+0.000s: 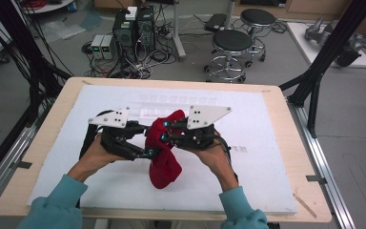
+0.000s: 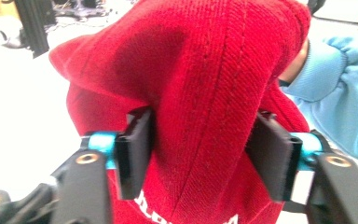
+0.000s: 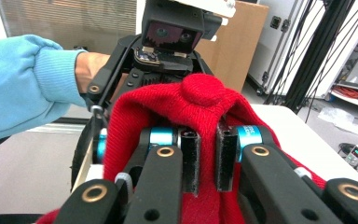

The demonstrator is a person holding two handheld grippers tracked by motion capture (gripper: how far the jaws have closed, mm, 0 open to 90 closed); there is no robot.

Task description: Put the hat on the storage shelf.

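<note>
A red knitted fabric hat (image 1: 164, 150) hangs between both grippers above the middle of the white-covered tabletop (image 1: 267, 157). The left gripper (image 2: 205, 158) stands fairly wide, its jaws pressing a thick fold; the right gripper (image 3: 207, 156) is nearly closed on a thin pinch. That thin pinch could slip if the hands pull apart, dropping the hat's near side.

Both tools clamp red cloth — left tool (image 1: 148, 153) wide, right tool (image 1: 163, 131) nearly closed — hands side by side.
</note>
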